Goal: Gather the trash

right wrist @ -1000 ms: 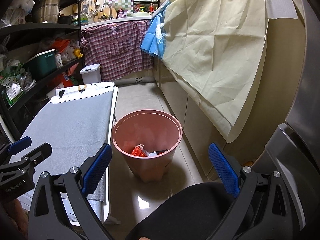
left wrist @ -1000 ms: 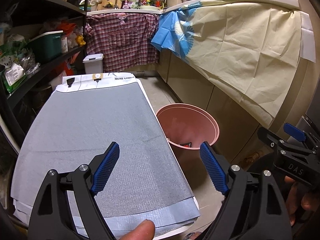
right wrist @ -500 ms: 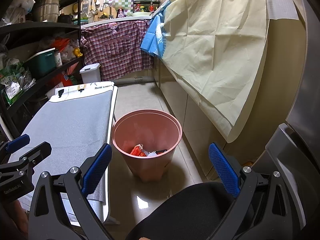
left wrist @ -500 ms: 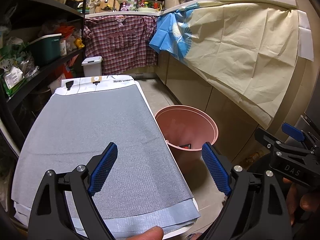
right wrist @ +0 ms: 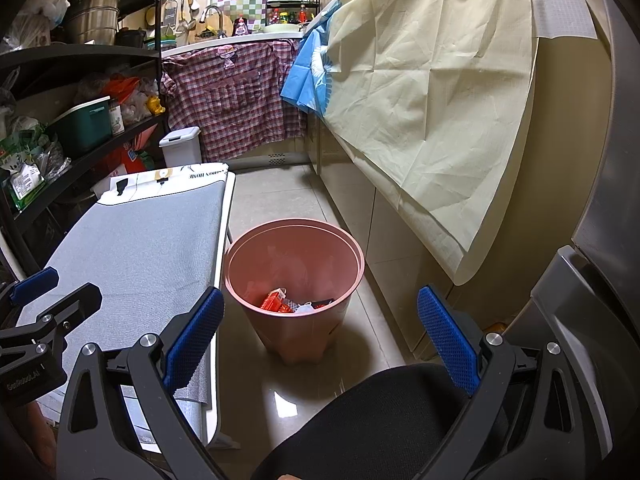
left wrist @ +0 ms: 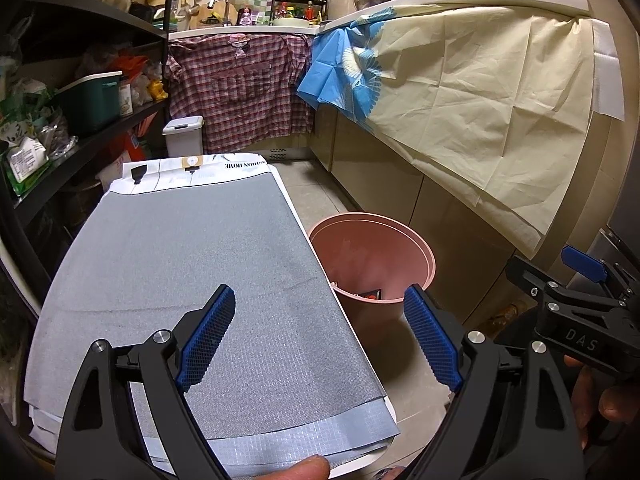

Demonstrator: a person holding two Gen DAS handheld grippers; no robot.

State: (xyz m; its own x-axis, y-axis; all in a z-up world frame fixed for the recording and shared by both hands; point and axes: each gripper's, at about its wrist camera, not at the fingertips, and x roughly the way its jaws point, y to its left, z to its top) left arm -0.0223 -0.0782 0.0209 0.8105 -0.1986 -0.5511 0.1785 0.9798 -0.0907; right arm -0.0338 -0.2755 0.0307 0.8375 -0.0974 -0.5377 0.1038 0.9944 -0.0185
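A pink trash bin (right wrist: 294,280) stands on the floor beside the table; it also shows in the left wrist view (left wrist: 372,258). Red and white wrappers (right wrist: 286,303) lie at its bottom. My left gripper (left wrist: 320,332) is open and empty, held above the near end of the grey mat (left wrist: 192,264) on the table. My right gripper (right wrist: 320,334) is open and empty, held above the floor in front of the bin. The right gripper's body shows at the right edge of the left wrist view (left wrist: 576,296).
A black chair seat (right wrist: 380,420) sits below the right gripper. Cabinets draped with a cream cloth (right wrist: 432,100) run along the right. Black shelves (left wrist: 80,92) full of goods stand on the left. A small white bin (right wrist: 181,146) and a hanging plaid shirt (right wrist: 236,96) are at the back.
The left gripper has drifted slightly back and up over the mat. The right gripper has barely moved. Both stay open and empty.
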